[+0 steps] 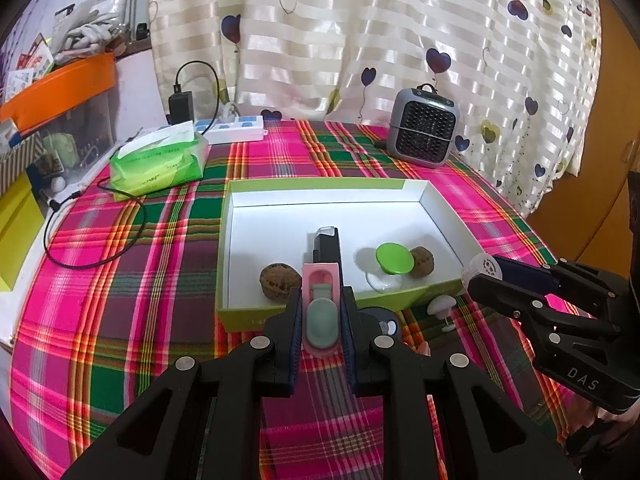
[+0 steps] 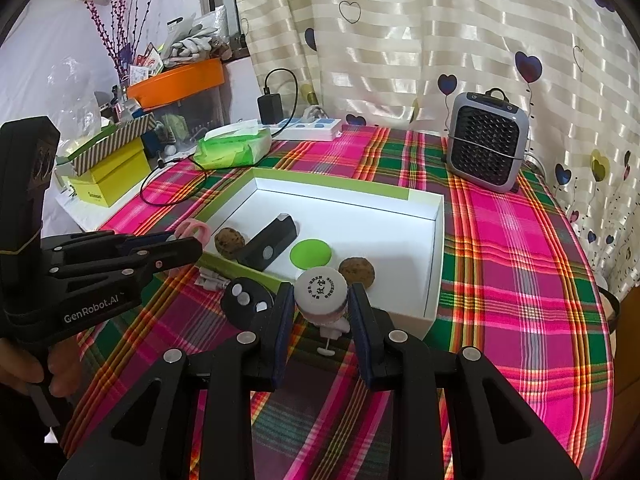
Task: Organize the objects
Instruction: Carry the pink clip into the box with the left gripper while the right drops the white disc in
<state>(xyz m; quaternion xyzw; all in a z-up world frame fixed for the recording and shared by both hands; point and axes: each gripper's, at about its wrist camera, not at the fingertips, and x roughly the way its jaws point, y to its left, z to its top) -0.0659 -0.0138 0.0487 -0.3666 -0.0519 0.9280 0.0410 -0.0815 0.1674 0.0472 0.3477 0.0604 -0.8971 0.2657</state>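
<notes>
Left gripper [image 1: 320,312]: clamped on a pink case [image 1: 321,312], which is held upright between the blue-padded fingers [image 1: 295,332], just over the near wall of the box [image 1: 320,196]. In the right wrist view the same gripper [image 2: 188,246] is seen from the side, with the pink case [image 2: 194,230] protruding at its tip beside the box's left corner.

Right gripper [image 2: 320,306]: closed on a white bottle [image 2: 321,292], its printed cap facing the camera, held above the tablecloth [image 2: 520,280] just in front of the box's [image 2: 438,240] near wall. In the left wrist view the bottle [image 1: 482,268] is seen at the right gripper's [image 1: 480,276] tip, beside the box's right corner.

Box: open, white inside, green outside, set on the plaid tablecloth [image 1: 120,300]. Contained: two walnuts [image 1: 280,281] [image 1: 422,261], a green disc [image 1: 394,258], a black device [image 1: 327,246].

Outside the box, near its front wall: a white knob [image 1: 441,305], a black key fob [image 2: 246,304].

Also on the table: a tissue pack [image 1: 160,160], a power strip [image 1: 236,128], a grey heater [image 1: 424,132].
</notes>
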